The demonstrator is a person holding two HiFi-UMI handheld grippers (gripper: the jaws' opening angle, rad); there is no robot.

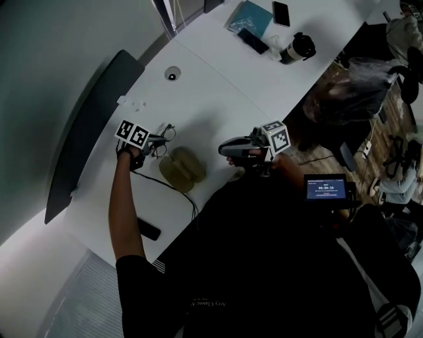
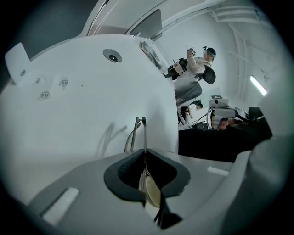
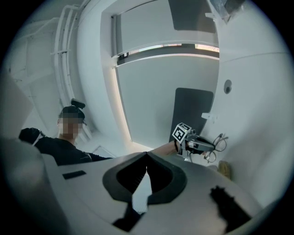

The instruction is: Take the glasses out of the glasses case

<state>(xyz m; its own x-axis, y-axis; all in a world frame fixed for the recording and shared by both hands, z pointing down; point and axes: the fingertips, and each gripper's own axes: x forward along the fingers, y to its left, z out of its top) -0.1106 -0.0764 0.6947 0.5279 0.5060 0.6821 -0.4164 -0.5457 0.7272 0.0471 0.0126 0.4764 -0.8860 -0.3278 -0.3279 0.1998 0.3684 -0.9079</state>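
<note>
In the head view my left gripper (image 1: 160, 140) is shut on a pair of thin-framed glasses (image 1: 165, 136), just above the white table (image 1: 218, 86). The tan glasses case (image 1: 180, 168) lies open on the table right beside and below it. In the left gripper view one lens (image 2: 149, 188) sits between the shut jaws of the left gripper (image 2: 145, 153), and the temple arms (image 2: 140, 133) stick out ahead. My right gripper (image 1: 228, 150) hovers to the right of the case. In the right gripper view the right gripper (image 3: 147, 156) is shut with nothing in it.
A black cable (image 1: 177, 189) and a dark phone (image 1: 149, 230) lie near the table's front edge. A round grommet (image 1: 172, 74) is farther back. Phones (image 1: 253, 40), a booklet (image 1: 250, 16) and a tumbler (image 1: 297, 47) sit at the far end. A dark panel (image 1: 92, 132) borders the left side.
</note>
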